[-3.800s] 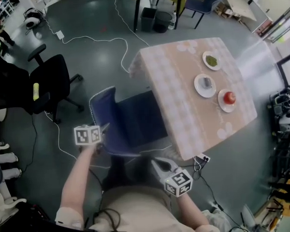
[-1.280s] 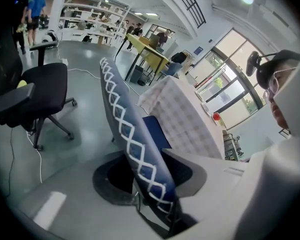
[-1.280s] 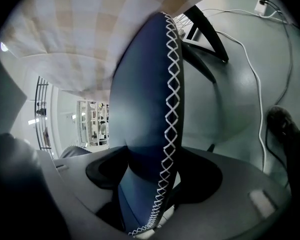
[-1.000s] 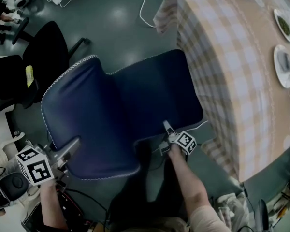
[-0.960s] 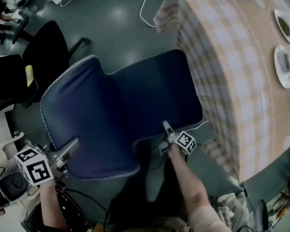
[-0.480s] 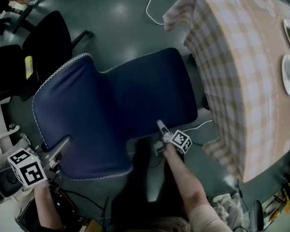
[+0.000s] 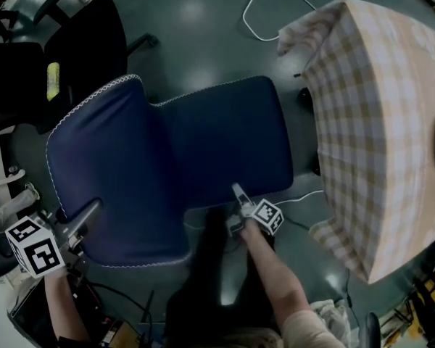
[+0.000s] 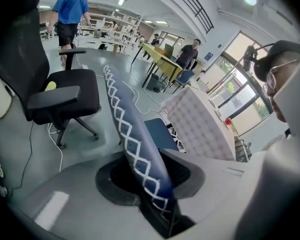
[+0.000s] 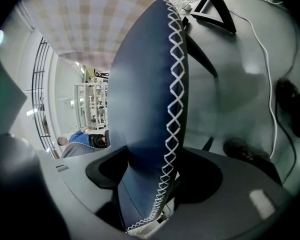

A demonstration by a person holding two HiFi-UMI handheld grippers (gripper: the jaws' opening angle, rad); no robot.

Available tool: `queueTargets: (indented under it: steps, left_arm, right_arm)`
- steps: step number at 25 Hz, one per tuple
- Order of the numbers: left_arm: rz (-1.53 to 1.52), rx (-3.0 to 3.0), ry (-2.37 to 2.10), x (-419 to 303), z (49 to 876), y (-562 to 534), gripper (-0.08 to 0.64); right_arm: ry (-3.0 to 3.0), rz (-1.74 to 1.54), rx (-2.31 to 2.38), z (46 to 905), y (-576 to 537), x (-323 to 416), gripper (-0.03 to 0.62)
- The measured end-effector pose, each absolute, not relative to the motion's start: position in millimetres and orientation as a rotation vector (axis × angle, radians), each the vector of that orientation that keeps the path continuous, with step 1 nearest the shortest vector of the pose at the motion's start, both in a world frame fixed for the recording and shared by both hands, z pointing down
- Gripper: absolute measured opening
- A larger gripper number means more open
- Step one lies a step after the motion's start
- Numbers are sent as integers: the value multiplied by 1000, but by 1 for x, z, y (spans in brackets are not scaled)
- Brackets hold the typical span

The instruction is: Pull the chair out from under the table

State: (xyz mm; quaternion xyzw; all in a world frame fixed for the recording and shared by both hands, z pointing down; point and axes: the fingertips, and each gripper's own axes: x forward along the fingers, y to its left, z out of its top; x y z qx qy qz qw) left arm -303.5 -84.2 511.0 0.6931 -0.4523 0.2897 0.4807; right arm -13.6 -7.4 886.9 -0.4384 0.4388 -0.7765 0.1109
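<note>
The chair (image 7: 167, 158) has slid further out since the earlier frame, and floor now shows between its seat and the table (image 7: 377, 122). In the head view the chair's legs are hidden, and the table is cut off at the right. In the left gripper view, the left gripper (image 8: 150, 176) is pinching the chair's thin stitched edge. In the right gripper view, the right gripper (image 9: 150, 179) squeezes a thicker stitched edge, with its jaws wider apart.

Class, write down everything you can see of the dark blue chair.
The dark blue padded chair looks leather-like, edged in white cross-stitching. Its broad backrest joins a squarish seat over black legs. It stands on the grey floor, just clear of the checked-cloth table. The left gripper clamps the backrest edge, the right gripper the seat edge.
</note>
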Motion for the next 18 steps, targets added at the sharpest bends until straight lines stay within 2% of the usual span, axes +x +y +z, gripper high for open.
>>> queueTargets:
  steps: [18]
  left_arm:
    - [699,1626,-1203,-415,515,-64,87]
  right_arm:
    - [1410,-2443,-1186,889,0,-107,308]
